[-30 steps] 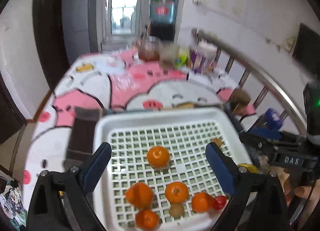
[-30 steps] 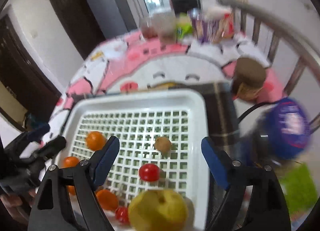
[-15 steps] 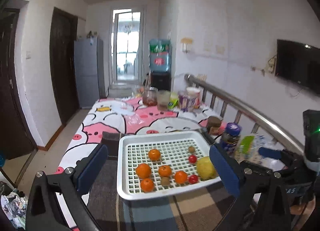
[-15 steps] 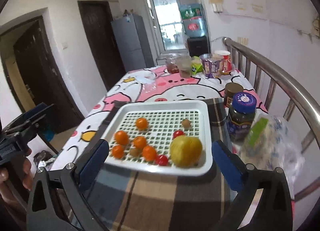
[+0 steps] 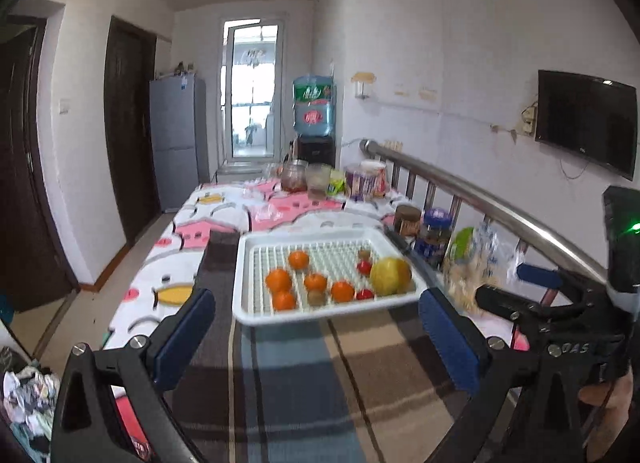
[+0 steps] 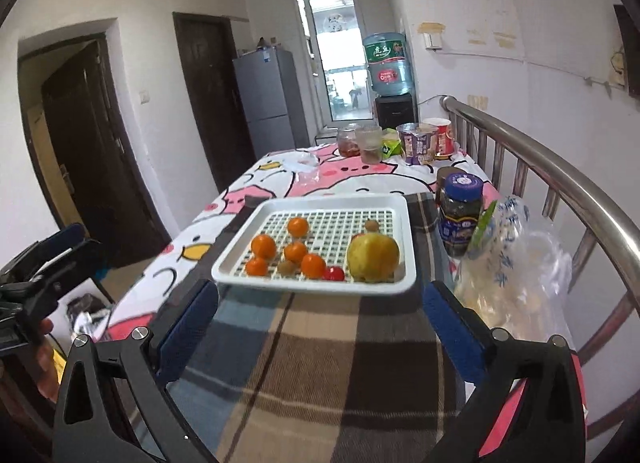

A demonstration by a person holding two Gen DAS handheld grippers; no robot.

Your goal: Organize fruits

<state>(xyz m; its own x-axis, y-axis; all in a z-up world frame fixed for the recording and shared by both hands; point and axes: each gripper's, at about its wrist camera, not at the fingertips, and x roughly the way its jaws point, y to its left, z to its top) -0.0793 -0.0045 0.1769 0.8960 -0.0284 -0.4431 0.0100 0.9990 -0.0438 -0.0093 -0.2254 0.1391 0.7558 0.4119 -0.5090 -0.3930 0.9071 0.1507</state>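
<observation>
The tray [image 6: 403,239] is glossy white plastic with a grid floor. Under it lies a matt woven plaid cloth [image 6: 320,363]. The rail [image 6: 560,167] on the right is shiny metal; the near bag [image 6: 520,271] is crinkled clear plastic.

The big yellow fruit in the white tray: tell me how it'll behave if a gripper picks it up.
The yellow fruit looks round and smooth, so it may slip or roll. It dwarfs the oranges, so it is probably heavier and needs wide jaws.
</observation>
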